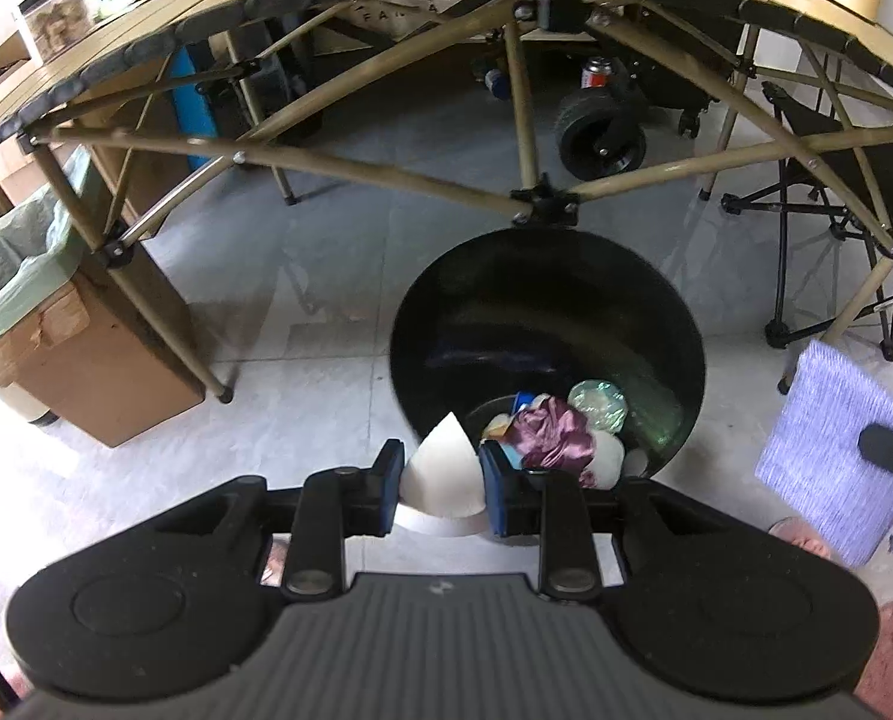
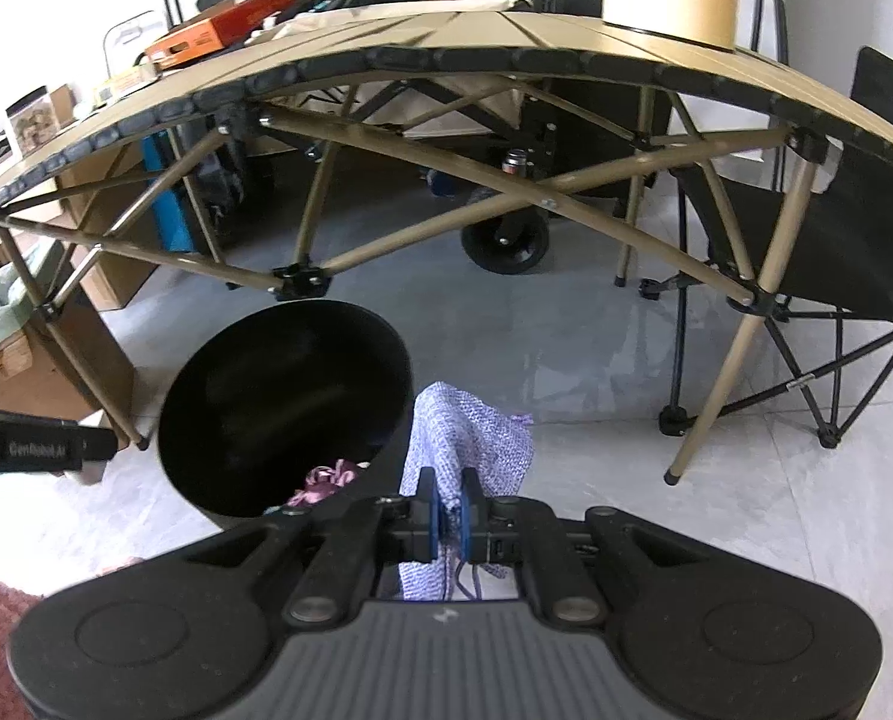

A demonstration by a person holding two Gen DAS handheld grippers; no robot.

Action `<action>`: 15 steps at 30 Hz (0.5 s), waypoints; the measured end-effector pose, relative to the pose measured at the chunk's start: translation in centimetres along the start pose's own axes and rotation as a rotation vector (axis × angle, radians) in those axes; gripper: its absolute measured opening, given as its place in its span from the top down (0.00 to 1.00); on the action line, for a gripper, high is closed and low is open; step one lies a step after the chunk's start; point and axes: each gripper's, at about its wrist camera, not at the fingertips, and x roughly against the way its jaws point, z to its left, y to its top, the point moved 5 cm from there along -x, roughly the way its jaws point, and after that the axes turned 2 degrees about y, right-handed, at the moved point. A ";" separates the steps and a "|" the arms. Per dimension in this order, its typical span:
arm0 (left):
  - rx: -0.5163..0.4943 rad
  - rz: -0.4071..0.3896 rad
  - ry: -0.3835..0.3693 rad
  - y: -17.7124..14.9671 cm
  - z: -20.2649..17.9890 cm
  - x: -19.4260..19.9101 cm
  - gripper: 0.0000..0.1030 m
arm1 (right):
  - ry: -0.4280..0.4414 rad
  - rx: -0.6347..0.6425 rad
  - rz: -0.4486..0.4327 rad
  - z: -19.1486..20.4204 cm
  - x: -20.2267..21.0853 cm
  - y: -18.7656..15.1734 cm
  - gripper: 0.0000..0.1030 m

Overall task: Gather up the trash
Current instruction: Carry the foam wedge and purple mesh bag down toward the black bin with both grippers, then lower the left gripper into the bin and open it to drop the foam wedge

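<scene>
My left gripper (image 1: 440,489) is clamped on a crumpled white paper piece (image 1: 443,480): stiff, folded into facets, its peak pointing to 12 o'clock, long axis roughly up the frame. It sits at the near rim of the black trash bin (image 1: 542,300), at the bin's 7 o'clock. The bin is round, smooth and glossy inside. At its bottom I see a purple crinkled foil wrapper (image 1: 551,438), a clear crushed plastic piece (image 1: 599,405) at 1 o'clock from the wrapper, and other white scraps.

My right gripper (image 2: 449,510) is pinched on a lavender knit cloth (image 2: 467,438); soft, ribbed weave, draped, long axis running from 6 to 12 o'clock. It is held just beside the bin's (image 2: 284,396) rim, at 3 o'clock of it, over grey floor tiles (image 2: 596,390).

A tan slatted folding table (image 2: 506,36) stands behind the bin.
</scene>
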 end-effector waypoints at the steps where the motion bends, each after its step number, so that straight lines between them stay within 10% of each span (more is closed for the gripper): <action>1: 0.001 -0.001 -0.004 0.3 -0.2 0.0 0.73 | -0.004 -0.007 0.001 -0.3 -0.1 0.0 0.94; 15: 0.046 0.025 -0.039 5.2 -3.1 -1.9 0.73 | -0.045 -0.054 0.021 -3.1 -1.1 -0.7 0.94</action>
